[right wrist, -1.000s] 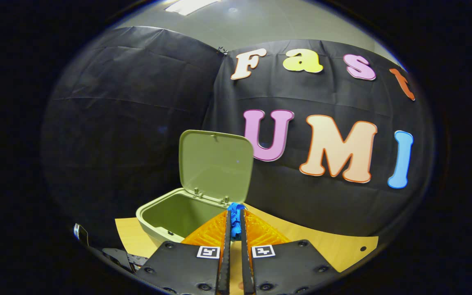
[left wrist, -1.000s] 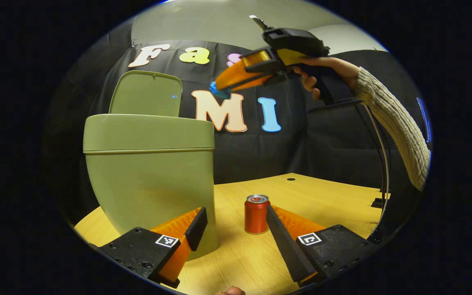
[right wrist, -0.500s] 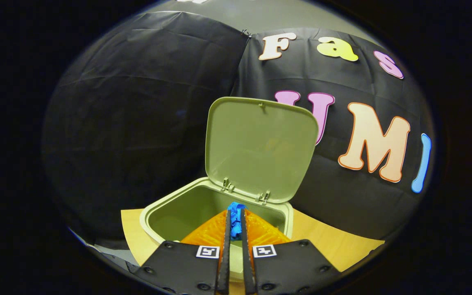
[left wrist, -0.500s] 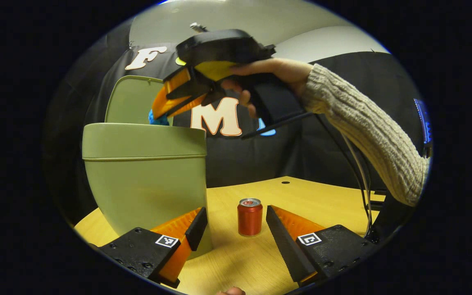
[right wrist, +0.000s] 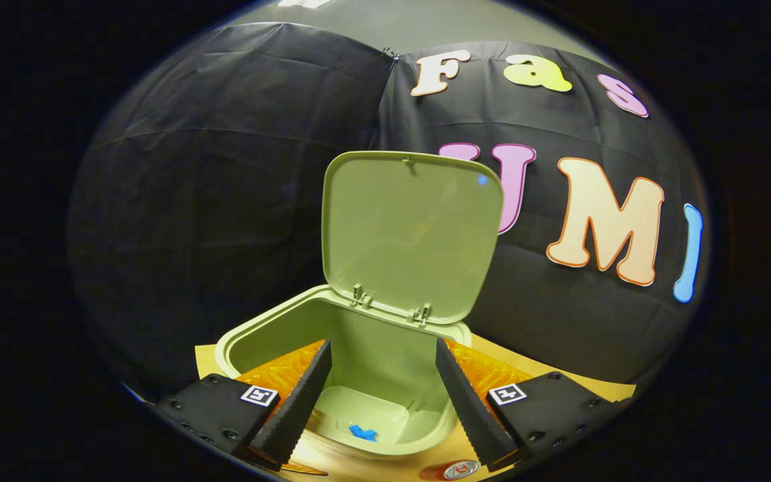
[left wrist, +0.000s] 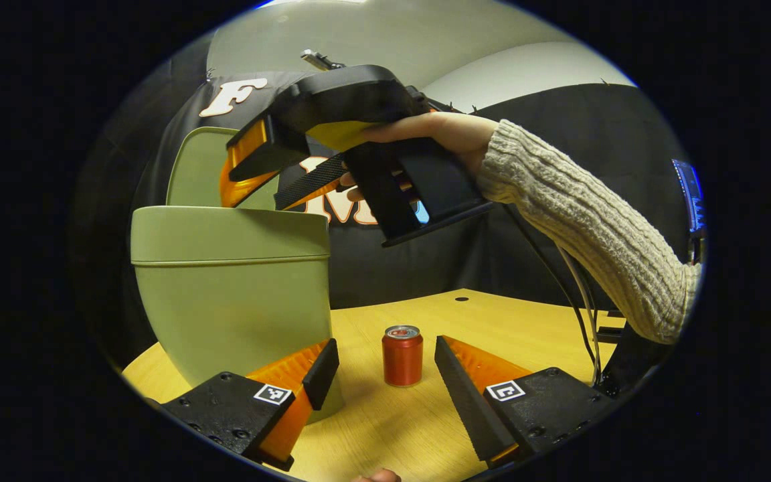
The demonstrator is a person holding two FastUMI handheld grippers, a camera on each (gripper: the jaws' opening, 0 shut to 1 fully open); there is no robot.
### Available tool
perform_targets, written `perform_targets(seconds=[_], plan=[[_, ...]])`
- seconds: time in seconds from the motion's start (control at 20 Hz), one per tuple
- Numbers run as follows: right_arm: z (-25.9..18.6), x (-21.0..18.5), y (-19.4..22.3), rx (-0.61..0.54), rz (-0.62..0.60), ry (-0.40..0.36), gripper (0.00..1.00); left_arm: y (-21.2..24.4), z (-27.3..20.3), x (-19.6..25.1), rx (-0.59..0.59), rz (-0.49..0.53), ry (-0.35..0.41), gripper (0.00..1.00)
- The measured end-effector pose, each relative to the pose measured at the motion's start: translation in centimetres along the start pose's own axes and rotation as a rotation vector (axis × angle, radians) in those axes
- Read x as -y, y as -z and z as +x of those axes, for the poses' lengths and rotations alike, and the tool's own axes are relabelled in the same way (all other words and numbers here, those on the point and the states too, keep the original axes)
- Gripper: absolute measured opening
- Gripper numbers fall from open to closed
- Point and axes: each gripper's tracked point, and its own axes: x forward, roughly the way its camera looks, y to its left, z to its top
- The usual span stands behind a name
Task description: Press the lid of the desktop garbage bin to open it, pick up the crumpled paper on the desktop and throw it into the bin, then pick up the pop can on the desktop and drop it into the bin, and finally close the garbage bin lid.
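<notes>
Crumpled paper (right wrist: 363, 433) below parted fingers (right wrist: 292, 405).

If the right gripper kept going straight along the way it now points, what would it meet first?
Most likely the inside of the open bin: the right gripper, jaws open, points down into it, toward the floor where the blue paper lies. Depth is hard to judge.

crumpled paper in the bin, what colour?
Blue. The crumpled paper lies on the floor of the open olive-green garbage bin; clearest in the right gripper view.
</notes>
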Motion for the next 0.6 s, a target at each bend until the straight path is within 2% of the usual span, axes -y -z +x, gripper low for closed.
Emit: perform_targets(seconds=[0.35,0.4,0.5,0.55,0.6], plan=[[-6.7,7.0,1.5,0.079,0.030,0.141,0.98,1.5,0.7,0.7,-0.039,-0.025,0.023,0.90],[-8.0,7.9,1.9,0.088,0.033,0.159,0.98,1.7,0.8,0.9,-0.048,-0.031,0.028,0.87],[-10.7,9.2,2.8,0.117,0.041,0.188,1.00,2.4,1.1,1.4,-0.066,-0.047,0.041,0.90],[-12.2,9.7,3.3,0.131,0.047,0.202,0.98,2.7,1.3,1.8,-0.074,-0.050,0.049,0.87],[-13.5,10.3,3.9,0.142,0.051,0.215,0.98,3.0,1.5,2.1,-0.082,-0.050,0.053,0.90]])
